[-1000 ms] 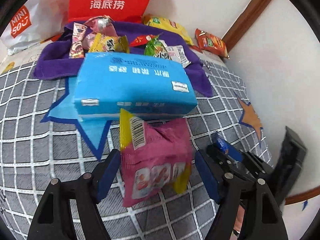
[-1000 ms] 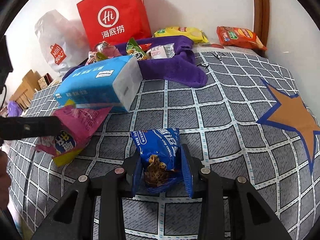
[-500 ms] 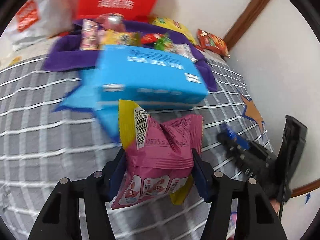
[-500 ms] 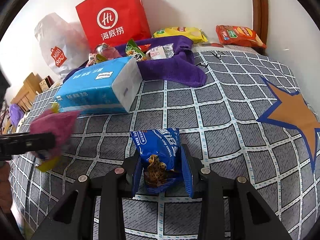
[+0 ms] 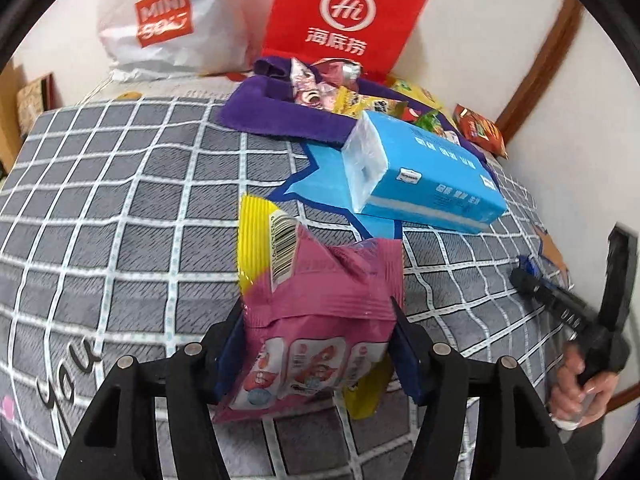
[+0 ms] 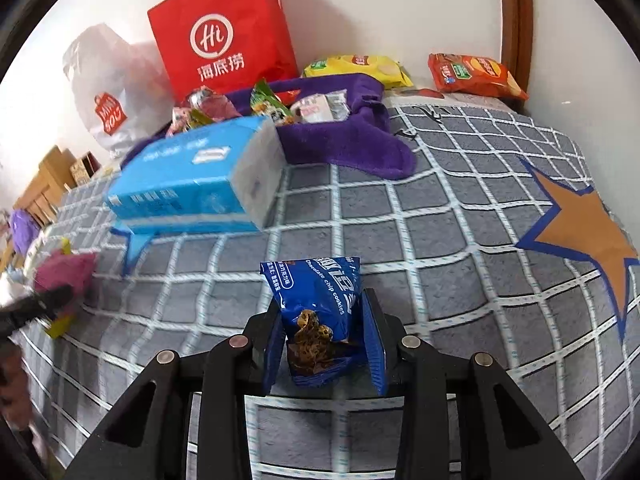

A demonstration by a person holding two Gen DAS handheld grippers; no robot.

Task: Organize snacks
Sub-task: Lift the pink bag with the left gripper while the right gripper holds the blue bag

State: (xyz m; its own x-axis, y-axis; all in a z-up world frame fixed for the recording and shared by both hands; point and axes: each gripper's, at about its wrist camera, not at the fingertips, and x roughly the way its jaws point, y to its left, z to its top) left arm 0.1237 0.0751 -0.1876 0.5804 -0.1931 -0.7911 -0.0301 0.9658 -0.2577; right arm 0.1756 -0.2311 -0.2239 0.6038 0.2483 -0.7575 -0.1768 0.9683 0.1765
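The left gripper [image 5: 318, 344] has its fingers clamped on a crinkly pink-and-yellow foil snack packet [image 5: 320, 312]. They grip its lower half, one finger against each side edge, so the barcoded yellow end stands up beyond the fingertips, clear of the grey checked bedspread [image 5: 120, 220]. These fingers have just eased slightly wider, yet the packet still sits pinched between them. It looks light, puffy and slick; squeezed harder it would probably buckle, so the side seams seem the safest hold.

The right gripper [image 6: 320, 344] is closed on a small blue chocolate-chip cookie packet [image 6: 320, 312], held low between its fingers with the top poking forward. The contents are likely brittle, so a gentle pinch suits it.

Beyond both sets of fingertips lie a blue plastic-wrapped tissue pack [image 5: 420, 176] and a purple cloth basket [image 6: 340, 140] of snacks.
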